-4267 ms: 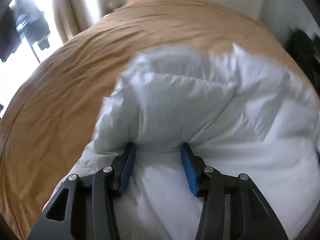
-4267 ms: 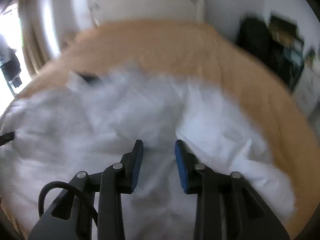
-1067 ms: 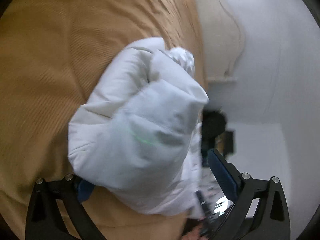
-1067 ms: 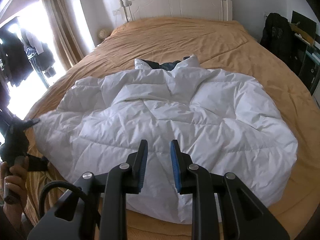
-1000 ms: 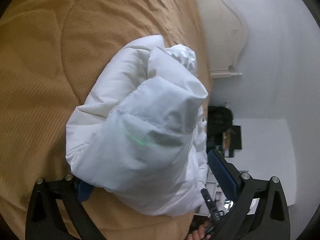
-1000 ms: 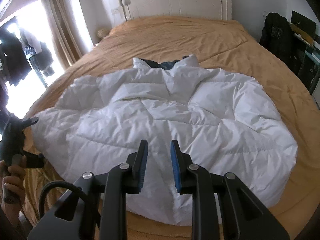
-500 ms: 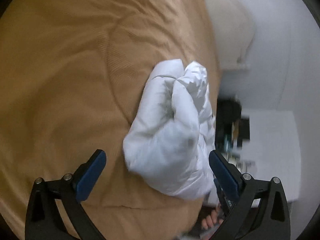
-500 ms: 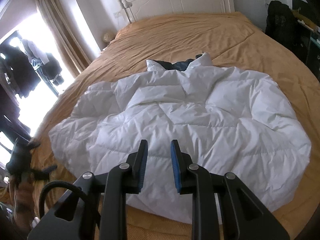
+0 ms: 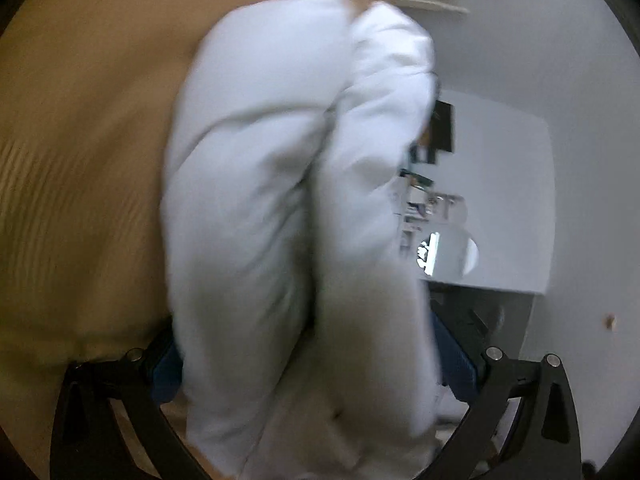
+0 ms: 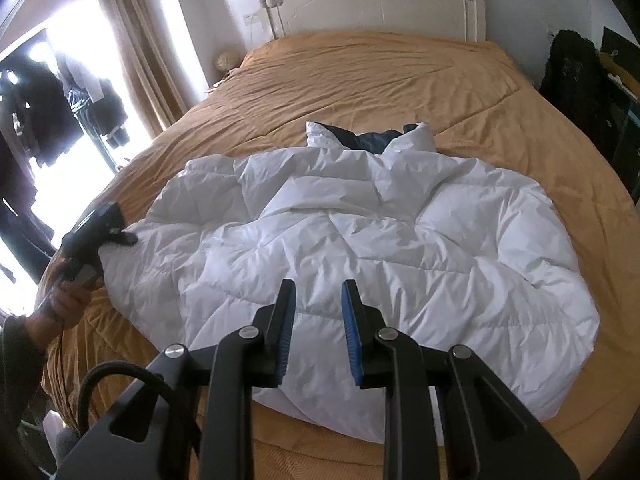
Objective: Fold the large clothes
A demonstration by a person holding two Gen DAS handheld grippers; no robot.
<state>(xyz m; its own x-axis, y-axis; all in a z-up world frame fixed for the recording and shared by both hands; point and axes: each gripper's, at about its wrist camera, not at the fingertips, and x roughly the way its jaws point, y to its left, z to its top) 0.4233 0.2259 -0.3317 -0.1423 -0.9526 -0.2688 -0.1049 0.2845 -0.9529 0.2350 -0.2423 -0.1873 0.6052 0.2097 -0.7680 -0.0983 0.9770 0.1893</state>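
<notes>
1. The puffy white quilted down jacket (image 10: 360, 248) lay spread on the orange-brown bed cover (image 10: 380, 80).
2. The left gripper (image 9: 308, 364) straddled its sleeve edge—grip unclear.
3. The right gripper (image 10: 318, 320) hovered above—narrowly parted, empty.

jacket (image 10: 360, 240) lies on bed (image 10: 360, 76)

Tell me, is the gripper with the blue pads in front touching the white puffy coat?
Apart. In the right wrist view the right gripper hangs above the white coat, nothing between its pads.
</notes>
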